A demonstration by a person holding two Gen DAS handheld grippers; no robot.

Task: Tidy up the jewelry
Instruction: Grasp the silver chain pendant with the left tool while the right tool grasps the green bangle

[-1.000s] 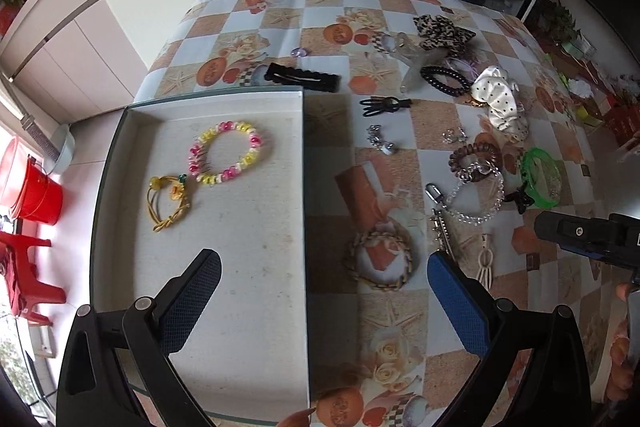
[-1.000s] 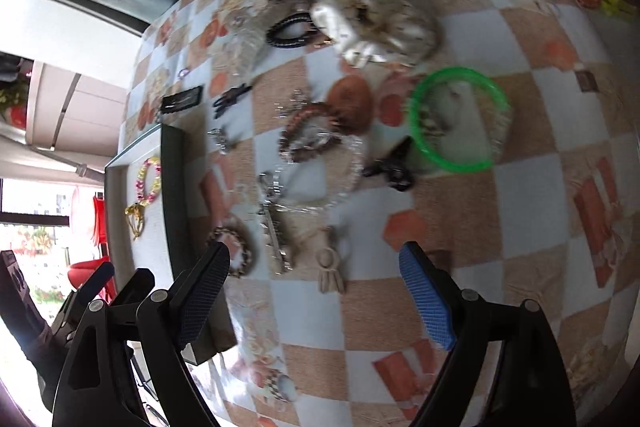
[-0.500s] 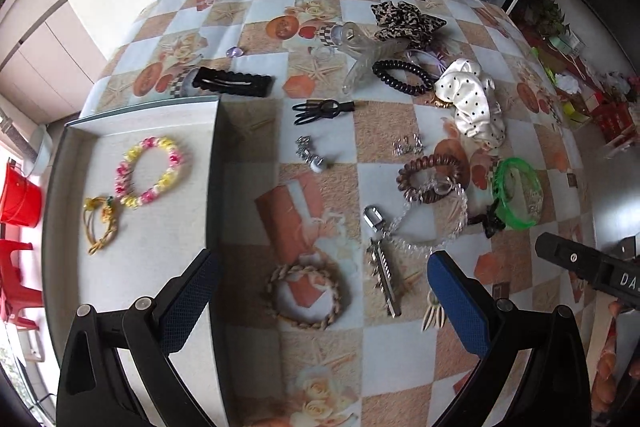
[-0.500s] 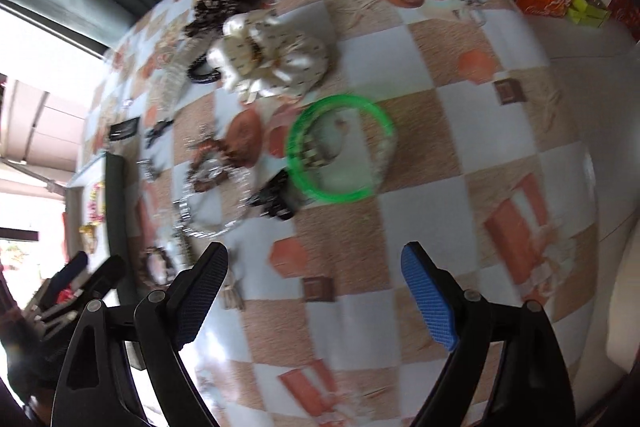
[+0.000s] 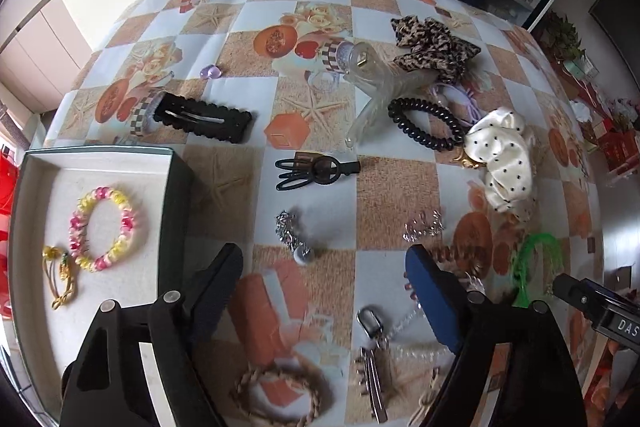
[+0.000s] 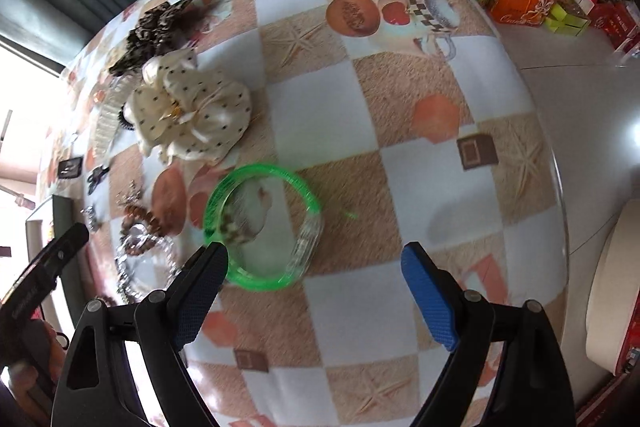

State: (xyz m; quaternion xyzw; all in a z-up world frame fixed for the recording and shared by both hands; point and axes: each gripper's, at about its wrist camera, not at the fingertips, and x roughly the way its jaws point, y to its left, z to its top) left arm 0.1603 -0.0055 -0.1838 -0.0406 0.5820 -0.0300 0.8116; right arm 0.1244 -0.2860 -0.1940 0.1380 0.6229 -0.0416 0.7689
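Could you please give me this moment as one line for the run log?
left tongs: closing, empty, above silver charm | right tongs: open, empty, near green bangle | tray: pink-yellow bracelet, yellow tie

Counting my bench now: one tray (image 5: 178,163) with two pieces in it, one pink-and-yellow bead bracelet (image 5: 105,228) and one small yellow band (image 5: 60,277). Outside it, two black hair clips (image 5: 202,119) (image 5: 316,169), two fabric scrunchies (image 5: 434,49) (image 5: 502,155), one black coil tie (image 5: 426,123), one green bangle (image 6: 262,225), one braided bracelet (image 5: 276,397).
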